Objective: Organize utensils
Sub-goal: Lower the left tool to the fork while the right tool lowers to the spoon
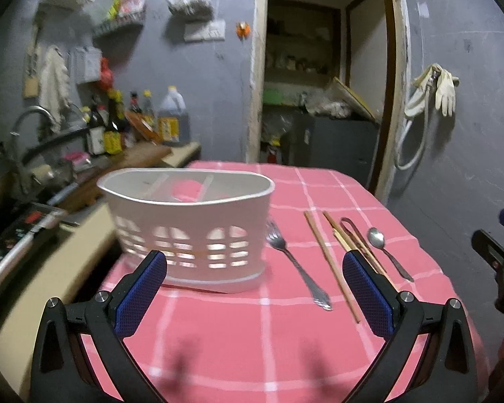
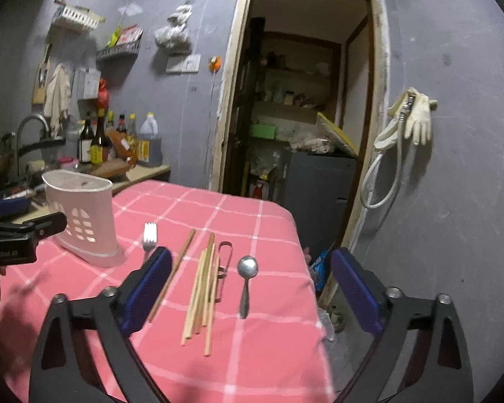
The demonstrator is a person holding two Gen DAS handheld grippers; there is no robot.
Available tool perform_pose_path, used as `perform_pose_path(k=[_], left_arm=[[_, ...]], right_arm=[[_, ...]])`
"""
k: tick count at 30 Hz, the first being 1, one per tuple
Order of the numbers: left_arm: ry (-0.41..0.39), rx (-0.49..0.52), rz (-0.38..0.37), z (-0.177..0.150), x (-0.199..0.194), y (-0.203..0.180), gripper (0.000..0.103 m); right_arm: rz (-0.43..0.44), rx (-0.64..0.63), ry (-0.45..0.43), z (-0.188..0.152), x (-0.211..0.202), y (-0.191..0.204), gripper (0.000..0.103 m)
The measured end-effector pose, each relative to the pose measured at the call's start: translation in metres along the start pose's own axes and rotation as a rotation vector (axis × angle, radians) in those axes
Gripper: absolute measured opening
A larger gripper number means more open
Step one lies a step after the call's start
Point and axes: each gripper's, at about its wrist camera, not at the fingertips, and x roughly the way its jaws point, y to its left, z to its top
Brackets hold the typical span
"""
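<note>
A pink checked table (image 2: 252, 208) in a cramped grey kitchen, utensils laid out and none yet sorted.

The caddy (image 1: 188, 231), a white slotted holder with dividers, stood at the table's left near the counter, and nothing could be seen standing in it. To its right lay the fork (image 1: 295, 262), the chopsticks (image 2: 201, 295) in a loose bundle with one apart beside the fork, a metal clip (image 2: 223, 268) and, farthest right, the spoon (image 2: 247, 278). The left gripper (image 1: 253, 288) hung over the near cloth with jaws spread wide and empty, in front of the caddy and fork. The right gripper (image 2: 248, 285) hovered above the chopsticks and spoon, jaws also apart and holding nothing. The job looked barely begun: a first pick was being lined up. Next, one gripper would need to drop, straddle a thin flat piece and pinch it cleanly off the cloth.
</note>
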Motion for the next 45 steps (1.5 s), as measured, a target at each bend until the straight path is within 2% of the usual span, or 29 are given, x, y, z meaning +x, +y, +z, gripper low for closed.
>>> perform_pose_path(k=[2, 4, 7, 9, 12, 17, 22, 26, 35, 45], left_arm=[[0.036, -0.007, -0.023, 0.003, 0.012, -0.005, 0.099], [0.066, 0.002, -0.04, 0.008, 0.023, -0.011, 0.092], [0.108, 0.031, -0.049, 0.01, 0.039, -0.022, 0.076], [0.153, 0.053, -0.047, 0.01, 0.054, -0.029, 0.062], [0.219, 0.078, -0.023, 0.009, 0.082, -0.039, 0.05], [0.283, 0.102, 0.043, 0.007, 0.125, -0.05, 0.047], [0.365, 0.119, 0.097, 0.003, 0.154, -0.052, 0.036], [0.422, 0.117, 0.116, -0.009, 0.165, -0.041, 0.032], [0.485, 0.119, 0.08, -0.016, 0.168, -0.031, 0.032], [0.541, 0.07, 0.034, -0.019, 0.166, -0.022, 0.032]], right_arm=[[0.019, -0.007, 0.037, 0.002, 0.014, -0.008, 0.079], [0.036, -0.005, 0.079, 0.003, 0.029, -0.014, 0.07], [0.064, -0.001, 0.139, 0.003, 0.051, -0.021, 0.059], [0.083, 0.001, 0.175, 0.002, 0.067, -0.024, 0.054], [0.112, 0.012, 0.234, -0.001, 0.088, -0.03, 0.048], [0.147, 0.003, 0.333, -0.006, 0.121, -0.039, 0.036], [0.192, 0.005, 0.417, -0.011, 0.152, -0.043, 0.027], [0.229, -0.005, 0.472, -0.016, 0.171, -0.037, 0.027], [0.252, -0.022, 0.573, -0.024, 0.207, -0.024, 0.026], [0.272, 0.03, 0.6, -0.023, 0.223, -0.028, 0.031]])
